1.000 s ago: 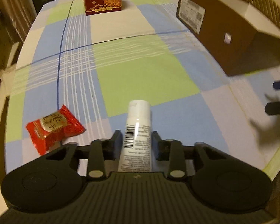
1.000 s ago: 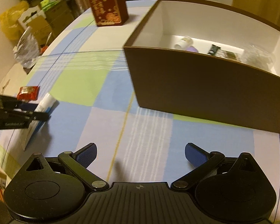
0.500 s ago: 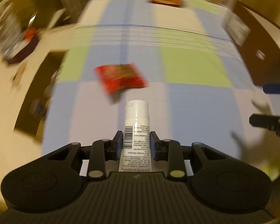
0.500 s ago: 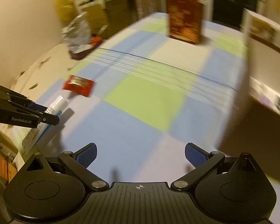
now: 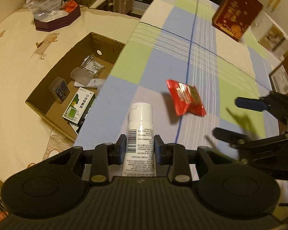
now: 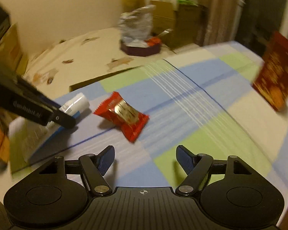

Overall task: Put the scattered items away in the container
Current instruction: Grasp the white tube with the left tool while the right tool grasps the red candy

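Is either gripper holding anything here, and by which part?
The left gripper clamps a white tube around its printed body, cap end pointing forward. The right gripper is open and holds nothing.

The green-and-white box (image 5: 79,108), left of the left hand-held gripper (image 5: 140,146), reads "口洁喷雾剂"; the gripper's arm, in the right wrist view, reads "GenRobot.AI".

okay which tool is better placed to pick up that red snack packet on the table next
Right. The right tool is open and empty, with the red snack packet lying just ahead between its fingers' line. The left tool is already shut on the white tube, so it cannot take anything else.
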### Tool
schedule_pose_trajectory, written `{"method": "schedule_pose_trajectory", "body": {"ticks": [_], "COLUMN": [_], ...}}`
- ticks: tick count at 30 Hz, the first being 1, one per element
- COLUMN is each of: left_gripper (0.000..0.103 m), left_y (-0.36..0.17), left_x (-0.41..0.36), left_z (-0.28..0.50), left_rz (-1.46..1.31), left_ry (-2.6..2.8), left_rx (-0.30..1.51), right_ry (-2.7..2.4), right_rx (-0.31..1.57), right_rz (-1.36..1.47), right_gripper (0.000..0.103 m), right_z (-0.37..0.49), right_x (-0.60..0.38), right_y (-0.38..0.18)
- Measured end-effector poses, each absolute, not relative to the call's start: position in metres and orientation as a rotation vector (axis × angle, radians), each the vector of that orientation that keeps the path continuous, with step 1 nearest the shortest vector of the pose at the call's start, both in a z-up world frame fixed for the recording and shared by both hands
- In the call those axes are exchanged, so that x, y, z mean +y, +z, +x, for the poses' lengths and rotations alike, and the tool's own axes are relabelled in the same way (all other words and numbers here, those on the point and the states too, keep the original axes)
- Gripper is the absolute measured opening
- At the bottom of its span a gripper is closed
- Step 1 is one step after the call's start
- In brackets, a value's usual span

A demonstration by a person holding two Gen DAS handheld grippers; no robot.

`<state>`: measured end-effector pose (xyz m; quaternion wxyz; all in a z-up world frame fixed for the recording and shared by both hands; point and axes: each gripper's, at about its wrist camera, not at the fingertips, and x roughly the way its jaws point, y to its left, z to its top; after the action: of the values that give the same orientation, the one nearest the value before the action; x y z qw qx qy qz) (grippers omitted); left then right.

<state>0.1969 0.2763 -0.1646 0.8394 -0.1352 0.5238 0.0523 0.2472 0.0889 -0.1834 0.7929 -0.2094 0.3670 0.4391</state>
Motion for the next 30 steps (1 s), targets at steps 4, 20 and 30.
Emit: {"method": "schedule_pose_trajectory", "body": {"ticks": [4, 20, 30], "left_gripper": [0.025, 0.025, 0.026], "left_y": [-0.165, -0.165, -0.154], "left_x": [0.280, 0.282, 0.263], "left_z": [0.202, 0.210, 0.216], "left_rz": [-0.305, -0.324, -0.287], "left_ry": [0.109, 0.093, 0.052], "left_rx": [1.099, 1.092, 1.061], "right_ry": [1.019, 1.084, 0.968], "right_rx": [0.714, 0.661, 0.752], "right_rz": [-0.549, -0.680, -0.568], "right_gripper": [0.077, 0.036, 0.035], "right_z": [0.248, 0.241, 0.239], "right_x": [0.107, 0.131, 0.094], "right_y": [-0.190, -0.214, -0.179]}}
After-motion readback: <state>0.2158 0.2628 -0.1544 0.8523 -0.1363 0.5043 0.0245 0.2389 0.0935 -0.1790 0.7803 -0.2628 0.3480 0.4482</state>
